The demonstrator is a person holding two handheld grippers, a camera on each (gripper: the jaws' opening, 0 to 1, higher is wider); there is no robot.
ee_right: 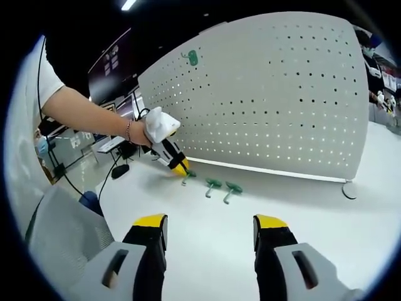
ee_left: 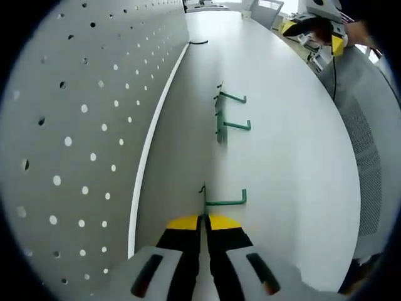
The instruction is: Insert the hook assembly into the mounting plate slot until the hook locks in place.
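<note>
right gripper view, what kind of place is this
Probably an office or lab test bench: a white table with a standing white pegboard, loose green hooks, a mesh office chair and a dark wall screen behind.

Green hooks (ee_left: 225, 200) lie on a white table (ee_left: 288, 157); the pegboard (ee_right: 269, 94) is pale grey, dotted with holes; yellow-tipped black tongs (ee_right: 210, 227).
</note>
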